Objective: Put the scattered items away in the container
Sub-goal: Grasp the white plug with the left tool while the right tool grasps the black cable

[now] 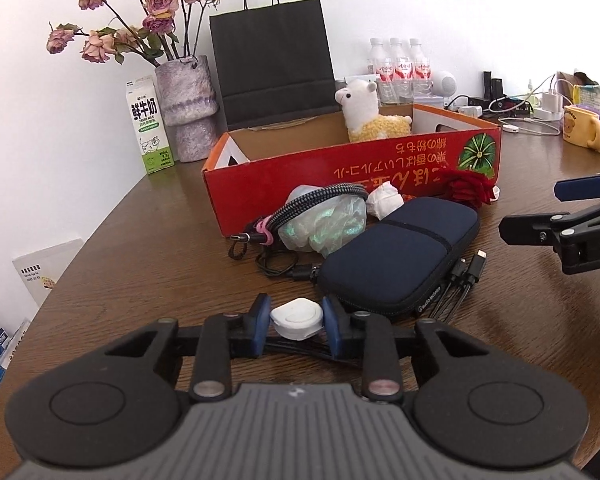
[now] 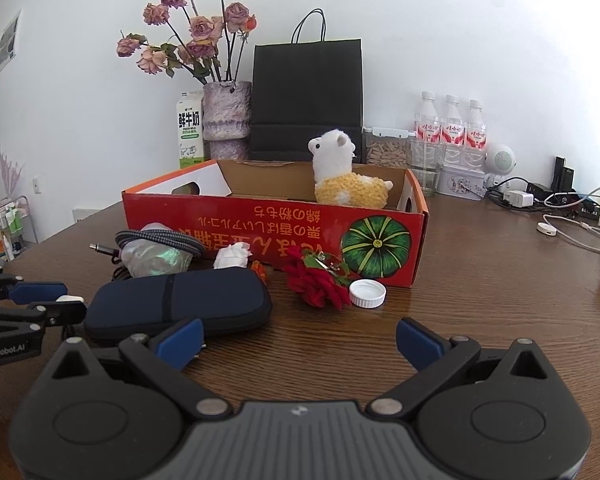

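My left gripper (image 1: 296, 320) is shut on a small white charger (image 1: 297, 319) with black cables trailing under it, low over the table. The red cardboard box (image 1: 352, 176) stands behind, with a plush alpaca (image 1: 366, 114) inside. In front of the box lie a navy pouch (image 1: 400, 256), a braided cable (image 1: 308, 204), a crumpled plastic bag (image 1: 328, 224), a white tissue (image 1: 384, 200) and a red fabric rose (image 1: 466, 188). My right gripper (image 2: 300, 344) is open and empty above the table, near the pouch (image 2: 180, 304), the rose (image 2: 320, 284) and a white bottle cap (image 2: 367, 293).
A vase of dried roses (image 1: 188, 108), a milk carton (image 1: 148, 128) and a black paper bag (image 1: 272, 68) stand behind the box. Water bottles (image 1: 398, 68), chargers and a yellow mug (image 1: 582, 128) sit at the back right. The table edge runs along the left.
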A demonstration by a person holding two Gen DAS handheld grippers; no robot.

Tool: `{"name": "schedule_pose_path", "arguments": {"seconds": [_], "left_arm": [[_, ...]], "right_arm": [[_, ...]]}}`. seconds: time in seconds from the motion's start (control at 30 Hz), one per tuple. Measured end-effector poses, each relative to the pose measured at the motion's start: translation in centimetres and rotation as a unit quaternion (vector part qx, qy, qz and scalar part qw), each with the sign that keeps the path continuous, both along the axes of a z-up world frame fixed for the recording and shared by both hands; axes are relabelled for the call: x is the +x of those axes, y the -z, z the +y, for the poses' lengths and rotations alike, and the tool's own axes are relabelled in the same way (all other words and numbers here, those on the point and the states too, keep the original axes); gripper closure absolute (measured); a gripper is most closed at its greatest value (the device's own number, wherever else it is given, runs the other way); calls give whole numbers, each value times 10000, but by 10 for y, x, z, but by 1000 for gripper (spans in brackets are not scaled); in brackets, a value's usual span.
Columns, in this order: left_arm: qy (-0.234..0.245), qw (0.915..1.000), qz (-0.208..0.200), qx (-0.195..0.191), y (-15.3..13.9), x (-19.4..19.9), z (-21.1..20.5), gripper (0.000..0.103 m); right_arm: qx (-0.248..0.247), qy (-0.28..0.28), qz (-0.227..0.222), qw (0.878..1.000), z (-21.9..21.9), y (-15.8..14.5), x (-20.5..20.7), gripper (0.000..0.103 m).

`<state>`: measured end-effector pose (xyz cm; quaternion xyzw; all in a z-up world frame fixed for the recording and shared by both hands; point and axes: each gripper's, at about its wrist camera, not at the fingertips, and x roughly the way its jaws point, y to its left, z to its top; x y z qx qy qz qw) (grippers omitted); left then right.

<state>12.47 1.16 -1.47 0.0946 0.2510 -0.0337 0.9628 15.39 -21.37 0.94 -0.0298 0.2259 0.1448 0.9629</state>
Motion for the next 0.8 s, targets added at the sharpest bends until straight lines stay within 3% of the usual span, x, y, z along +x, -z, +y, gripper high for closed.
{"name": "schedule_pose_path", "arguments": {"seconds": [0.33, 0.4, 0.53, 0.6, 0.63, 0.8], "left_arm": [[-391, 9979, -353, -378, -16, -17, 23, 74], [-405, 9975, -402, -425, -18, -23, 26, 74], [-439, 9970, -423, -476, -18, -30, 32, 74], [-467, 9966, -434, -516, -18, -33, 36, 74], [-480, 9964, -440, -533, -18, -34, 37, 74], [-517, 9956, -498, -604, -20, -41, 43, 74]], "right_arm": [[10, -585, 195, 9981, 42, -4, -19, 4], [13, -494, 344, 9982, 52, -4, -16, 11], [22, -258, 819, 9963, 64, 4, -2, 36], [20, -327, 770, 9965, 67, 6, -5, 52], [68, -468, 763, 9960, 68, 6, -9, 79], [224, -601, 786, 9948, 61, 5, -21, 79]]}}
